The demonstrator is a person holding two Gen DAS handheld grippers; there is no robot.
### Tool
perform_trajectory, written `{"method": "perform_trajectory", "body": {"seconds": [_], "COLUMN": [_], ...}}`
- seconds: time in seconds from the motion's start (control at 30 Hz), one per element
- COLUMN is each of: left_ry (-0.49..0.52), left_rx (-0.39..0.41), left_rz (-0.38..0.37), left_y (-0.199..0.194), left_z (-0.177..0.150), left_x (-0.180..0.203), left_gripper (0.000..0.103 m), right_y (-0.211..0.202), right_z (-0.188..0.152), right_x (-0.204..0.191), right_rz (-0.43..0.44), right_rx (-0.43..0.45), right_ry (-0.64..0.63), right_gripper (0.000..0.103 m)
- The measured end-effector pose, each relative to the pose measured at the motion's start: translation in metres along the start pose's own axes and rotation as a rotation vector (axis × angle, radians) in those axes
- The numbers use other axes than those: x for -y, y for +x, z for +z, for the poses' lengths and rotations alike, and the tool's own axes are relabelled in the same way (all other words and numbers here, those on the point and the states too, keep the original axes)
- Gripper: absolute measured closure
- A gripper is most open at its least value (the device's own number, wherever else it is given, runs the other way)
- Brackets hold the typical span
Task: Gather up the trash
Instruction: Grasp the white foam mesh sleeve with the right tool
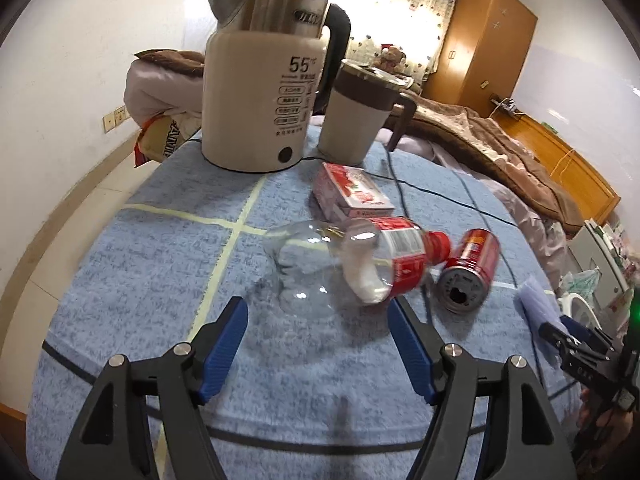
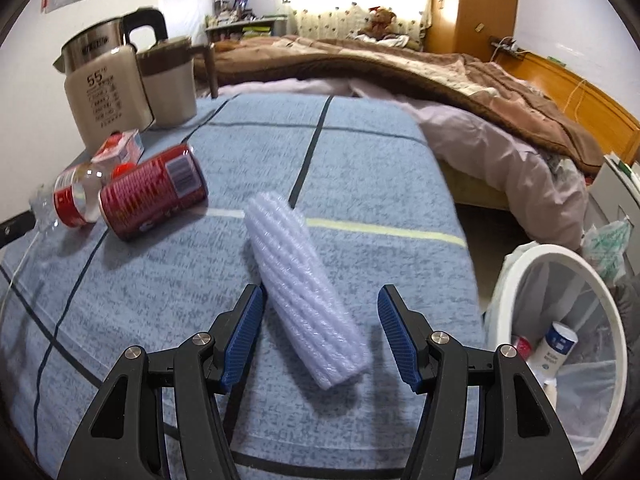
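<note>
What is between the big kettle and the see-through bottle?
In the left wrist view, a small red-and-white carton lies on the blue cloth between the kettle and the bottle.

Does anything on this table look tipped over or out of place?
Yes. The plastic bottle, red can and carton lie toppled beside the upright kettle; a foam sleeve lies loose.

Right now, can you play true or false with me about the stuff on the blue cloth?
1. The red drink can lies on its side. True.
2. The right gripper squeezes the white foam roll. False: its jaws are open, the roll between them.
3. The clear plastic bottle stands upright. False: it lies down.
4. The white bin already has things inside. True.
5. The left gripper holds nothing. True.
</note>
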State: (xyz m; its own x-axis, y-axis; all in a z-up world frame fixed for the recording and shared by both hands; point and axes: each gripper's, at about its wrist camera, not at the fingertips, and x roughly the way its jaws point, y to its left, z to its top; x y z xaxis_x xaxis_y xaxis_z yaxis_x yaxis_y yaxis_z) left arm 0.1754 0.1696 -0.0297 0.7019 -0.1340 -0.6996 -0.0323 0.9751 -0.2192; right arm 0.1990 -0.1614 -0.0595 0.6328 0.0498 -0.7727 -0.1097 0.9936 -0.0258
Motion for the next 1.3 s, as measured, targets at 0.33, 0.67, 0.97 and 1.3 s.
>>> {"method": "perform_trajectory", "body": {"seconds": [0.33,0.67,0.97,1.3], "left_ry": [0.031,0.106,0.230,0.195], "left_rx": [-0.053,-0.081,0.003,-0.078], "left_rz": [-0.053,-0.148,-0.085,-0.081], "left_y": [0.011,0.004,-0.022,0.021], "left_z": [-0.001,-0.013,-0.008,0.027], "left_x": [0.010,0.041,0.062,0.041], "left_gripper": [0.029,0.029,0.028,0.023], "right_y": [0.006,0.002,0.001,0.004], "right_z": [-0.005,-0.009,-0.009,-0.007], "right_x": [-0.010,-0.012,-0.012,-0.007], "right_rz": [0.064,0.117,0.125,0.115], "right_rx": [-0.027,-0.017,-0.023,-0.029], "right_ry": [-0.004,0.027,0.026,0.043], "right_gripper": [0.064,0.075,0.075,0.069]}}
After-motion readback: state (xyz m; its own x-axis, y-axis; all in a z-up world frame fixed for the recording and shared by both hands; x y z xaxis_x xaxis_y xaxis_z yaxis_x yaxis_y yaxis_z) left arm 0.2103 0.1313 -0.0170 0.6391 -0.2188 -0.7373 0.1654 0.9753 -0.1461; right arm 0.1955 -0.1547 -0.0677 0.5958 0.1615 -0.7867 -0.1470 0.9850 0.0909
